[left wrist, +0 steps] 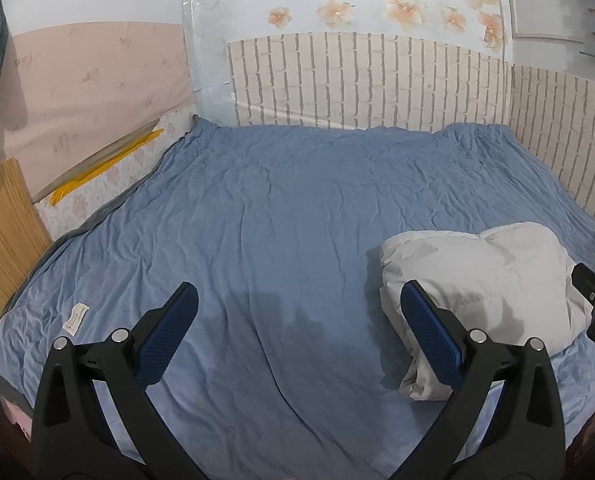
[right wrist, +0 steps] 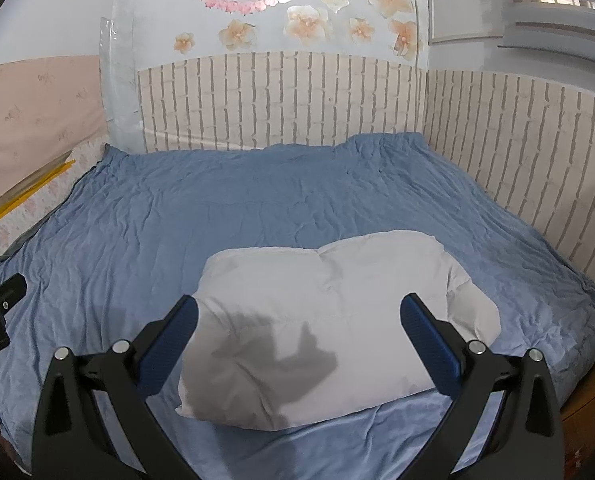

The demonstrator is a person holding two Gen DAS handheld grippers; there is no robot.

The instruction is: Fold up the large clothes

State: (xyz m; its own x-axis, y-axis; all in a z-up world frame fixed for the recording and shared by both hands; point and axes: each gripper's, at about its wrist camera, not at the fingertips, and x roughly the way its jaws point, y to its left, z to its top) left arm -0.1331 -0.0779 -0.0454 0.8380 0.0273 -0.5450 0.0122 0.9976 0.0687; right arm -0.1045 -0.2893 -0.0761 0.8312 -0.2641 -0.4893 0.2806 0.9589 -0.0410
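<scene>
Here, folded white garment (right wrist: 329,320) on blue sheet (right wrist: 217,208), long axis left-right; both tongs (left wrist: 297,320) (right wrist: 297,324) spread wide, empty.

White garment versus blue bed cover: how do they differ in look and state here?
The white garment is puffy and bundled into a compact mound; the blue bed cover lies spread flat, thin and finely wrinkled. The garment covers only a near patch, the cover the whole bed. Neither is gripped.
</scene>
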